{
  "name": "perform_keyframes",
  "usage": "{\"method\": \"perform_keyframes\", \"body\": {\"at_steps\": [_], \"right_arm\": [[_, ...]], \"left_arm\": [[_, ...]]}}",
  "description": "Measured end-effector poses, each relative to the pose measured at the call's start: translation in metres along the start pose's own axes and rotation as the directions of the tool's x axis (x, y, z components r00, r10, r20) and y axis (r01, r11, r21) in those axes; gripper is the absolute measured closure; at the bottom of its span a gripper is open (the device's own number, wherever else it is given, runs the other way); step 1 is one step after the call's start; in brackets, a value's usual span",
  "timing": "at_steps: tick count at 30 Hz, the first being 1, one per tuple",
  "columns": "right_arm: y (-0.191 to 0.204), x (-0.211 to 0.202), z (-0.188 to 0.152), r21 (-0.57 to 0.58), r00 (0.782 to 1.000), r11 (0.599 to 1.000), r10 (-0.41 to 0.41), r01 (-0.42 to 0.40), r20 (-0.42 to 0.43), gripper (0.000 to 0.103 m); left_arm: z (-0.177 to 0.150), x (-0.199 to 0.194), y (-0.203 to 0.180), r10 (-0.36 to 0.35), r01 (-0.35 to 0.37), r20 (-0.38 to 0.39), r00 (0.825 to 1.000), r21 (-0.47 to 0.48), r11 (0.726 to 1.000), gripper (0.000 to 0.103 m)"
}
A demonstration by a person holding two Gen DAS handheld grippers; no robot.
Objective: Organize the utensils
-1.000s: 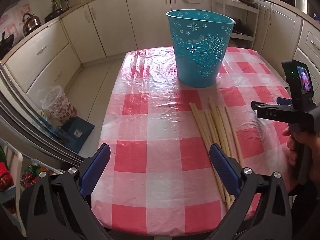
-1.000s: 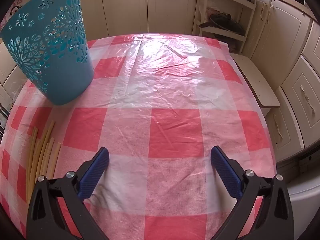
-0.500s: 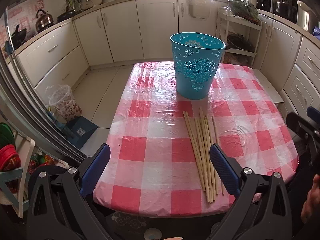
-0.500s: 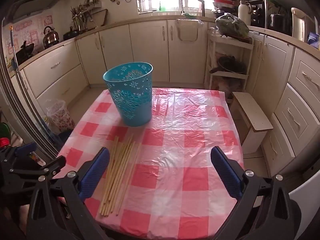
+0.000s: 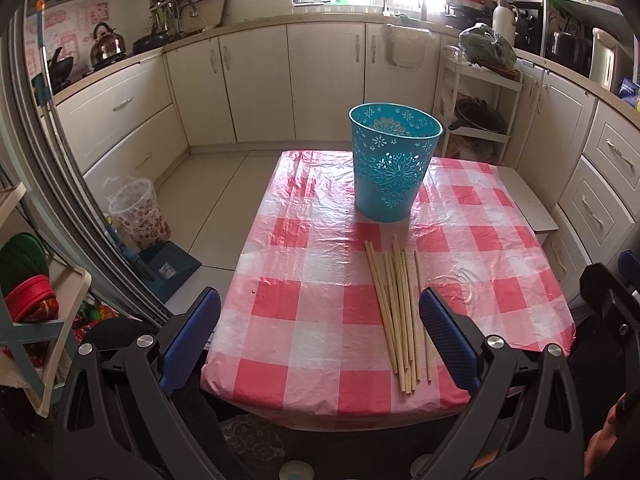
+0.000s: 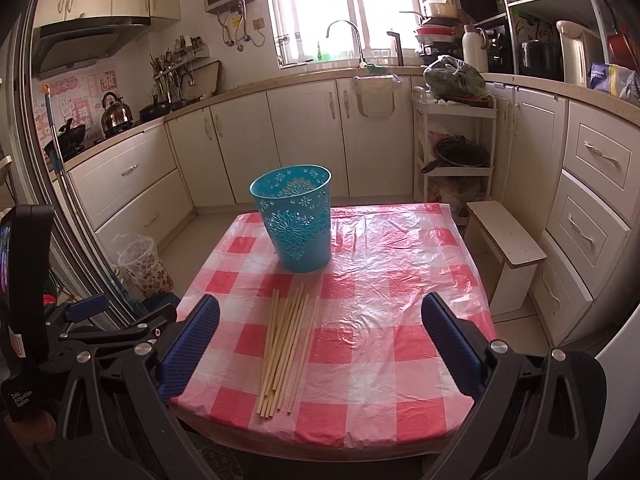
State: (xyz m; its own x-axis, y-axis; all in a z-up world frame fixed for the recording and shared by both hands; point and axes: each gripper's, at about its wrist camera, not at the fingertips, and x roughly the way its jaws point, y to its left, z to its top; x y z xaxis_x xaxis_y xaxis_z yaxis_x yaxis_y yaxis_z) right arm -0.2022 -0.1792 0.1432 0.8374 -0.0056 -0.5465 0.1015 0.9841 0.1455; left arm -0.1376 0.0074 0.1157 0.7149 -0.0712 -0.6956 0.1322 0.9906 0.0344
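Both grippers, left & right, are being held w/ jaws wide apart, gripping nothing. Chopsticks are lying bundled on checked tablecloth, just in front of teal basket.

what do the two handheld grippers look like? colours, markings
Both match: left gripper and right gripper have black angular plastic frames, silver screws and blue ribbed pads on the jaws. The left body carries small white lettering and a lit screen. No cables or sleeves visible.
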Motion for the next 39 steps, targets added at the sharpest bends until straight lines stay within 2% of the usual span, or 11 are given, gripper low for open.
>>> {"method": "perform_keyframes", "body": {"at_steps": [39], "right_arm": [[0.007,-0.038,0.007,0.017,0.997,1.000,0.015,-0.016,0.077,0.006]], "left_arm": [[0.000,-0.063,0.012,0.017,-0.012,0.144,0.989,-0.030,0.999,0.008]]}}
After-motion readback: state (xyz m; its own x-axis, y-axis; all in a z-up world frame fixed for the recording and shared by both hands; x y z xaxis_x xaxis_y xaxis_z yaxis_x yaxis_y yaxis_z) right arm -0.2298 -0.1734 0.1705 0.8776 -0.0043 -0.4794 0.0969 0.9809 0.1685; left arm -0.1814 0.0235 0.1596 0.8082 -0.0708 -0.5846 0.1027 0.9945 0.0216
